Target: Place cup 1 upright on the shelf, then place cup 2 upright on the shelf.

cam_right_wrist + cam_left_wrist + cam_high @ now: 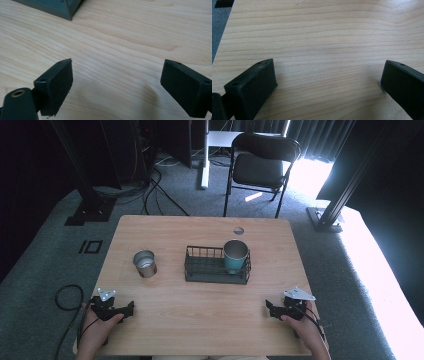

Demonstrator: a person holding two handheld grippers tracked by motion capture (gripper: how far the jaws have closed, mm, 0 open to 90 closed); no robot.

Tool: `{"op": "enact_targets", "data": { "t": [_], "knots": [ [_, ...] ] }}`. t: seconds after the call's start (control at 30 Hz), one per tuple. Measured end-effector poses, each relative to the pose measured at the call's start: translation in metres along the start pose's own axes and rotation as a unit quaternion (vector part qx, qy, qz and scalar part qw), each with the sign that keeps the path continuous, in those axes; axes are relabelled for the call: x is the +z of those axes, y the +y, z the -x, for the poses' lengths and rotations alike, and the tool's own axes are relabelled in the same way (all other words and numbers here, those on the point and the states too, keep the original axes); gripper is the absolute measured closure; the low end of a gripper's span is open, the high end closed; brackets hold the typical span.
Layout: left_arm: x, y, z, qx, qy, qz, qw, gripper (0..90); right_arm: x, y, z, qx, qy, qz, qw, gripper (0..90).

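Note:
A black wire basket stands at the middle of the wooden table, and a teal metal cup sits upright in its right end. A silver metal cup stands on the table left of the basket. My left gripper rests near the front left corner, held by a hand, its jaws wide apart over bare wood. My right gripper rests near the front right edge, jaws also wide apart with nothing between them. A corner of the basket shows at the top of the right gripper view.
A black folding chair stands on the carpet beyond the table's far edge. A small round hole sits in the tabletop near the far edge. Cables lie on the floor at left. Bright sunlight falls on the floor at right.

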State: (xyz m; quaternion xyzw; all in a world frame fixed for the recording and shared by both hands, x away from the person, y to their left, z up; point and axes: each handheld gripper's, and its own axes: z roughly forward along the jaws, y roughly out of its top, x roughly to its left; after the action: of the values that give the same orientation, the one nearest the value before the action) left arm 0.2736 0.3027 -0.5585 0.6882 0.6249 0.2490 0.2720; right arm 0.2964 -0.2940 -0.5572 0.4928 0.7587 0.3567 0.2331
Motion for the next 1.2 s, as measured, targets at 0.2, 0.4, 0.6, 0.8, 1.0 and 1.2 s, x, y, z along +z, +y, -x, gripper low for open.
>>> {"op": "enact_targets", "data": {
  "t": [0.2,0.4,0.6,0.8,1.0,1.2],
  "knots": [
    [0.000,0.000,0.000,0.000,0.000,0.000,1.0000,0.6,0.003,0.000,0.002,-0.004,0.005,-0.031,0.9995,10.6],
    [0.000,0.000,0.000,0.000,0.000,0.000,1.0000,0.7,0.004,0.000,0.002,-0.003,0.007,-0.036,0.9993,10.6],
    [-0.004,-0.004,-0.001,0.024,-0.023,0.000,0.9994,0.8,0.004,0.000,0.002,-0.003,0.007,-0.036,0.9993,10.6],
    [-0.005,-0.006,-0.001,0.035,-0.033,-0.001,0.9988,0.7,0.004,0.000,0.002,-0.003,0.007,-0.036,0.9993,10.6],
    [-0.006,-0.007,-0.002,0.053,-0.049,0.000,0.9974,0.8,0.004,0.000,0.002,-0.003,0.007,-0.036,0.9993,10.6],
    [-0.010,-0.001,0.001,0.052,-0.073,0.022,0.9958,0.8,0.004,0.000,0.002,-0.003,0.007,-0.036,0.9993,10.6]
  ]
}}
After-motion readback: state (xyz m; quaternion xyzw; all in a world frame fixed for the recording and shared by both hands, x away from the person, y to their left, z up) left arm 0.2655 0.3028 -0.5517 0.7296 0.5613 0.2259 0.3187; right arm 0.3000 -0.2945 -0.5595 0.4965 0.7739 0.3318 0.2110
